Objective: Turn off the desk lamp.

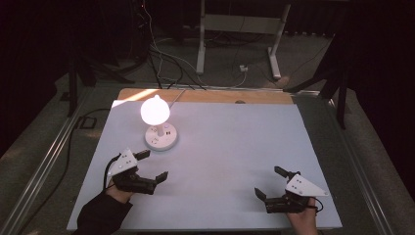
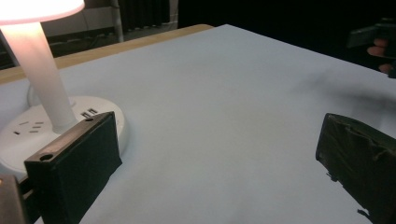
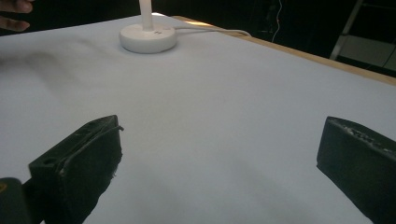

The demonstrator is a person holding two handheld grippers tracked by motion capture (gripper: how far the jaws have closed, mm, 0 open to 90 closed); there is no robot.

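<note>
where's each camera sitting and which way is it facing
High view: above the person's side, looking forward and down at the table, lamp, both hands, left tongs and right tongs.
Left gripper view: rides the left tongs, beside the lamp base, looking across the table.
Right gripper view: rides the right tongs, facing the far lamp base.
All share the lamp.

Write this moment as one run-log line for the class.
lamp: lit, far-left on table | left gripper: open, beside lamp base, apart | right gripper: open, near-right, holding nothing
</note>
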